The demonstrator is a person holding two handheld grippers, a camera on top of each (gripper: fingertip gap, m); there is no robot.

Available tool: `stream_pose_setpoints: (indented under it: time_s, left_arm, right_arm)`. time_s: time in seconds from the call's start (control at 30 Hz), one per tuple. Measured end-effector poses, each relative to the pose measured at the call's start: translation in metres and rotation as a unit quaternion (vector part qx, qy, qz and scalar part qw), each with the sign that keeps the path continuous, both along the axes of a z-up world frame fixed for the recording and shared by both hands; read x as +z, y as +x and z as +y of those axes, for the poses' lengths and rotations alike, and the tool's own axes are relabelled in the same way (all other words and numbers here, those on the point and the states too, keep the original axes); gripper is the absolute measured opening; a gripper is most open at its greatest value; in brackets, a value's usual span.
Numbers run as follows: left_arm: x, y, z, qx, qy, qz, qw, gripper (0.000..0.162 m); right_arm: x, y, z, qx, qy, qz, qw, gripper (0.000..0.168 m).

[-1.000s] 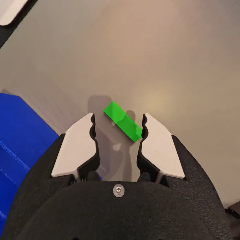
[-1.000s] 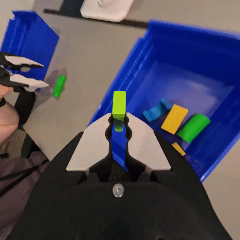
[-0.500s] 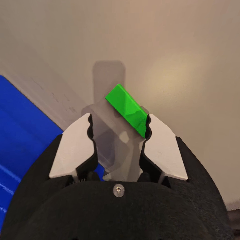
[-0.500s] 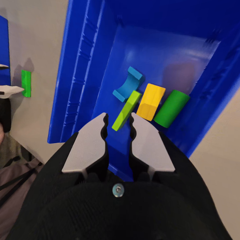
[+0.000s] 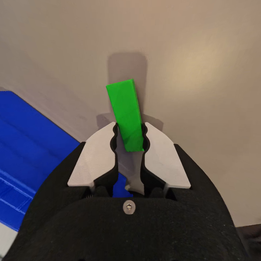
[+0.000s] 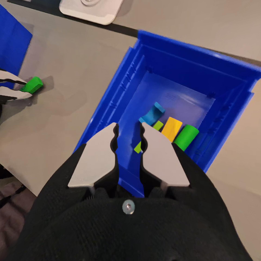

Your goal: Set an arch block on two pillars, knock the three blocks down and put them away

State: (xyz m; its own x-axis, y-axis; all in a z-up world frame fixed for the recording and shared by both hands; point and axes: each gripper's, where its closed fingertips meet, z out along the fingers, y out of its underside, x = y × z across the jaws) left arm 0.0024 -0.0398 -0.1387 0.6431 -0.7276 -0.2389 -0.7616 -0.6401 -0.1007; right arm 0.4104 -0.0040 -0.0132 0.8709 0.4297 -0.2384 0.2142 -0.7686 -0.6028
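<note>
The left gripper point(image 5: 129, 137) has just closed its jaws on the green pillar block point(image 5: 126, 115) at 12 o'clock — the right gripper point(image 6: 129, 137), jaws parted and empty, has dropped its lime block point(image 6: 157, 125) into the blue bin point(image 6: 194, 56); one block remains to stow.

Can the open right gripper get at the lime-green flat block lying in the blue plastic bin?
Probably yes. The right gripper is open and empty above the open-topped blue bin. The lime-green block lies just beside its fingers, though the yellow block crowds it.
</note>
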Motion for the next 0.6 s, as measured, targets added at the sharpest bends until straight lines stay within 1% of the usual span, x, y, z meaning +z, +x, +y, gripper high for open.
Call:
stream_pose_setpoints:
  time_s: [0.1, 0.17, 0.2, 0.27, 0.33, 0.4, 0.47, 0.5, 0.53, 0.57, 0.6]
  left_arm:
    - [0.038, 0.011, 0.012, -0.013, 0.058, -0.082, 0.995, 0.033]
    - [0.072, 0.028, 0.012, -0.042, 0.092, -0.166, 0.981, 0.033]
    - [0.09, 0.04, 0.009, -0.07, 0.112, -0.212, 0.968, 0.033]
    - [0.123, 0.064, -0.007, -0.13, 0.135, -0.292, 0.938, 0.033]
    - [0.144, 0.086, -0.03, -0.186, 0.136, -0.35, 0.908, 0.033]
    - [0.16, 0.103, -0.049, -0.218, 0.139, -0.388, 0.885, 0.033]
    - [0.17, 0.116, -0.068, -0.247, 0.133, -0.416, 0.865, 0.033]
    - [0.174, 0.121, -0.076, -0.263, 0.13, -0.425, 0.856, 0.033]
    - [0.177, 0.124, -0.08, -0.271, 0.136, -0.429, 0.851, 0.033]
    - [0.178, 0.125, -0.083, -0.276, 0.142, -0.426, 0.85, 0.033]
    - [0.178, 0.127, -0.086, -0.283, 0.145, -0.424, 0.848, 0.033]
  right_arm:
    - [0.027, -0.023, 0.004, 0.029, 0.06, 0.042, 0.997, 0.029]
    - [0.051, -0.047, 0.005, 0.071, 0.117, 0.084, 0.987, 0.03]
    - [0.064, -0.062, 0.003, 0.103, 0.149, 0.106, 0.978, 0.029]
    - [0.084, -0.094, -0.006, 0.179, 0.209, 0.139, 0.951, 0.03]
    - [0.096, -0.129, -0.023, 0.263, 0.247, 0.166, 0.918, 0.032]
    - [0.104, -0.167, -0.049, 0.351, 0.262, 0.203, 0.876, 0.044]
    - [0.108, -0.204, -0.079, 0.431, 0.272, 0.237, 0.827, 0.049]
    - [0.108, -0.22, -0.09, 0.458, 0.278, 0.245, 0.808, 0.053]
    - [0.106, -0.235, -0.1, 0.476, 0.279, 0.249, 0.796, 0.059]
    - [0.103, -0.247, -0.106, 0.486, 0.272, 0.251, 0.792, 0.064]
    - [0.098, -0.258, -0.11, 0.493, 0.26, 0.25, 0.792, 0.066]
